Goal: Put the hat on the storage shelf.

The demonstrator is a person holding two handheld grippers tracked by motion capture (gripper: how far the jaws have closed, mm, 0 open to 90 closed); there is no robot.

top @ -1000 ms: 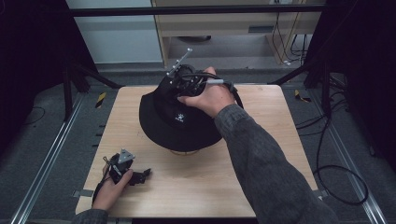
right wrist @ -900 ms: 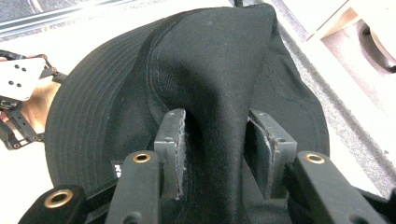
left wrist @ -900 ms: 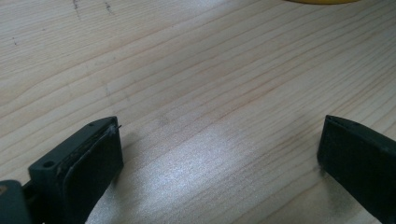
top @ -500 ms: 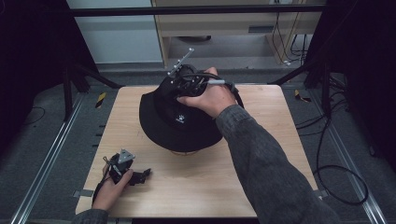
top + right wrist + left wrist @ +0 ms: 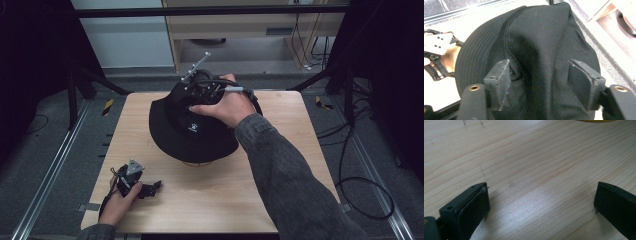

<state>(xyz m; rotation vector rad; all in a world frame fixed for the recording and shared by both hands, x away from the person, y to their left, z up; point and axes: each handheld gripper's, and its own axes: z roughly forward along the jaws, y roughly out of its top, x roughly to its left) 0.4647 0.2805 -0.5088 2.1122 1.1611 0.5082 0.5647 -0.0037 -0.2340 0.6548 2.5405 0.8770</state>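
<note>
Two tools apart | my right tool (image 5: 537,85) pressed on black hat (image 5: 192,125) | left tool (image 5: 134,184) rested on desk (image 5: 280,165) | next I should pinch the hat.

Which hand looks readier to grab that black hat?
Probably the right. Its gripper sits on the hat, open fingers either side of the crown. The left gripper rests open near the table's front edge, away from it.

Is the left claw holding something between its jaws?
No, in the left gripper view the left claw has its jaws wide apart over the bare wooden table, with nothing between them.
</note>
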